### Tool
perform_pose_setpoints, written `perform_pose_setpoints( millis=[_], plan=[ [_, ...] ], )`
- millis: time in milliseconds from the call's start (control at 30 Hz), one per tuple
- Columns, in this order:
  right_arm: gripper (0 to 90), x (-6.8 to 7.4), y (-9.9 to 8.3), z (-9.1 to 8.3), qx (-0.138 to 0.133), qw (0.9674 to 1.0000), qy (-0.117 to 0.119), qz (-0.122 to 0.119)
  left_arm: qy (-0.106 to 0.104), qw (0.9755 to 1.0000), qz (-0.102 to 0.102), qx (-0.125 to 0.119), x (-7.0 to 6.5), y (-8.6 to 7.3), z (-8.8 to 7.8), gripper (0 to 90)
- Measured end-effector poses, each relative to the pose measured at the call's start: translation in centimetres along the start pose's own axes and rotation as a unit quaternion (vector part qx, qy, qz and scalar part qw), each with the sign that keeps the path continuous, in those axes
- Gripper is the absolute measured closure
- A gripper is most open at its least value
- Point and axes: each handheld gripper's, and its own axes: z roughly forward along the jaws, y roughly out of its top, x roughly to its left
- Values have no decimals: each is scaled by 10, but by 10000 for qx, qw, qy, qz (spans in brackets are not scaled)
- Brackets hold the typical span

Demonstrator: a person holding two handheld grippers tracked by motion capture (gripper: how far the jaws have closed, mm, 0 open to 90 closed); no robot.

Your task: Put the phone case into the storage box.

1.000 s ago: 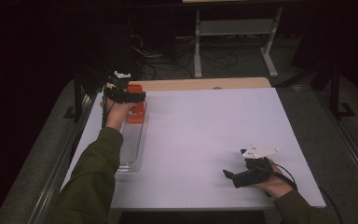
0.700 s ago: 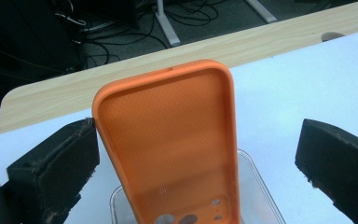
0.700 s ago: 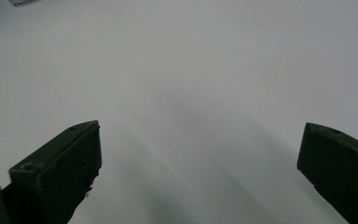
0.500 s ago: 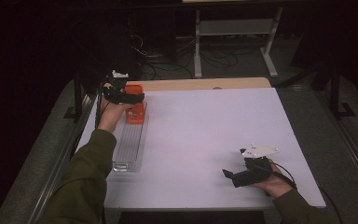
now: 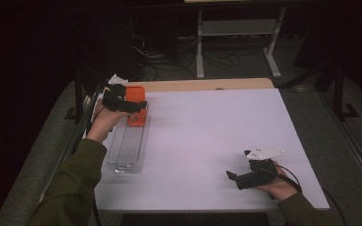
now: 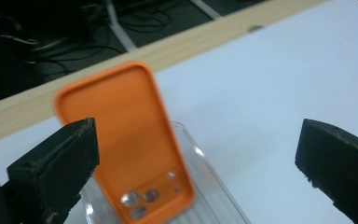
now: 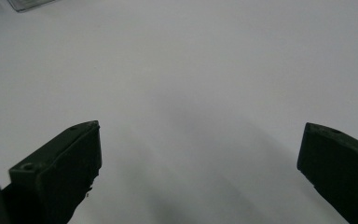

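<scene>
Currently left tool [image 6: 196, 168] jaws wide, empty, facing orange rubbery phone case [image 6: 130, 144] propped tilted at far end of clear ribbed plastic tray [image 5: 128, 146]. Risk: jaw nudges case, toppling it onto white table [image 5: 207, 141]. Right tool [image 5: 238, 178] wide, empty, well apart from tray.

The high view is dim and grainy: the white bench [image 5: 207, 141] is evenly lit from above while the upper frame sinks into near black. In the left gripper view the orange phone case [image 6: 130, 140] is softly blurred. The right gripper view shows faint, diffuse shadows at lower centre.
</scene>
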Motion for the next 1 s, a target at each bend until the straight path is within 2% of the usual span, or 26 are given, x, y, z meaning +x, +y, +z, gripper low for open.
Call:
perform_pose_setpoints(
  millis=[100, 300, 433, 567, 600, 767, 833, 933, 1000],
  plan=[
    [0, 0, 1, -1, -18, 10000, -3, 41, -218, 9997, 67, -45, -6, -5, -5, 0],
    [0, 0, 2, 0, -25, 10000, 25, 46, -512, 9983, 190, -208, -17, -12, -18, 0],
    [0, -1, 3, 1, -65, 10000, 29, -34, -650, 9971, 305, -261, -25, -16, -26, 0],
    [0, -1, 4, 0, -31, 10000, 50, 32, -754, 9960, 316, -352, -32, -23, -31, 0],
    [0, -1, 4, 0, -30, 10000, 53, 27, -773, 9957, 381, -339, -32, -24, -33, 0],
    [0, -2, 5, -1, -84, 10000, 46, -8, -889, 9946, 341, -415, -37, -34, -37, 0],
    [0, -4, 5, -1, -79, 9999, 74, 0, -953, 9937, 393, -432, -38, -37, -40, 0],
    [0, -5, 7, -3, -88, 9999, 118, -14, -1066, 9925, 337, -500, -42, -44, -43, 0],
    [0, -6, 8, -4, -103, 9999, 115, -12, -1112, 9918, 381, -504, -43, -48, -45, 0]
  ],
)
